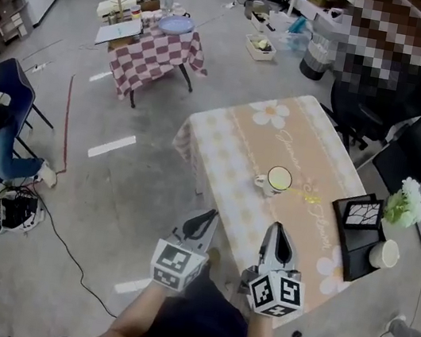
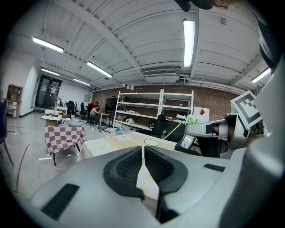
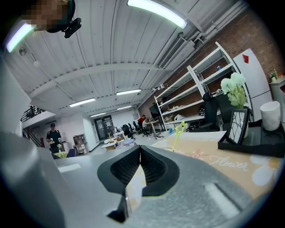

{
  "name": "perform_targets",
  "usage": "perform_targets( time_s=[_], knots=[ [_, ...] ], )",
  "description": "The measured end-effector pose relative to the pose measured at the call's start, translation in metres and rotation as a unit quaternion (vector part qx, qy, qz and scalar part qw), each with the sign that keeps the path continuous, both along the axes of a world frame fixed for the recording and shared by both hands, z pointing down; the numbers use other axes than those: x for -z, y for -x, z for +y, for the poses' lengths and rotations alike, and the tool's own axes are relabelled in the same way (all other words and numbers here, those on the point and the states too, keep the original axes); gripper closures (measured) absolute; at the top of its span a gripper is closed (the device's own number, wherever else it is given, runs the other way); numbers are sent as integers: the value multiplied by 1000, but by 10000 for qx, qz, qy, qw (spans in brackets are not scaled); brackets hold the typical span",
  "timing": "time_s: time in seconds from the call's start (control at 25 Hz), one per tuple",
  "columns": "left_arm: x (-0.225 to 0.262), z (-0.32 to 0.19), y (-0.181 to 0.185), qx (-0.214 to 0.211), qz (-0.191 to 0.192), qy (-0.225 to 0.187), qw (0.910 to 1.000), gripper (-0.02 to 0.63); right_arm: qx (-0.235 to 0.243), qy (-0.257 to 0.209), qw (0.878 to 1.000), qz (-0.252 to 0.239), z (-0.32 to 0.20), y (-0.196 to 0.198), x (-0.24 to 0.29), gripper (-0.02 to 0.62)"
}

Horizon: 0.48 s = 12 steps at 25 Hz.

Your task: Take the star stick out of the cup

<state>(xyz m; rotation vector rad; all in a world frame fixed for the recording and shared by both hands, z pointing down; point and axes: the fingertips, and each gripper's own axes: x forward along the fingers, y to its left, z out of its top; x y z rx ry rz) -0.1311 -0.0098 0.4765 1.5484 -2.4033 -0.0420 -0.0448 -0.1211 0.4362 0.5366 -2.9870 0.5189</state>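
Star stick (image 3: 181, 128) untouched in cup (image 1: 278, 180)
The left gripper (image 1: 205, 221) and right gripper (image 1: 276, 233) are held with jaws pressed together, empty; the cup is seen at 12 o'clock, well apart.

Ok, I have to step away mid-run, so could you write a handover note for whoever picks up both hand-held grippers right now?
Left hand-held gripper: jaws together, nothing between them, held at the near end of the table.
Right hand-held gripper: the same, beside it.
Cup: upright on the table, ahead of both grippers and clear of them.
Star stick: in the cup, leaning out over its rim to the right.
Done: nothing yet.
Left: open one gripper, reach forward, grip the stick, lift it out.
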Motion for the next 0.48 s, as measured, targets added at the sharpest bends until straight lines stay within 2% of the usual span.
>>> perform_targets(
  time_s=[0.48],
  knots=[
    [-23, -54, 34, -381, 289, 173, 9987, 581, -202, 207, 9993, 252, -45, 35, -25, 592]
  ],
)
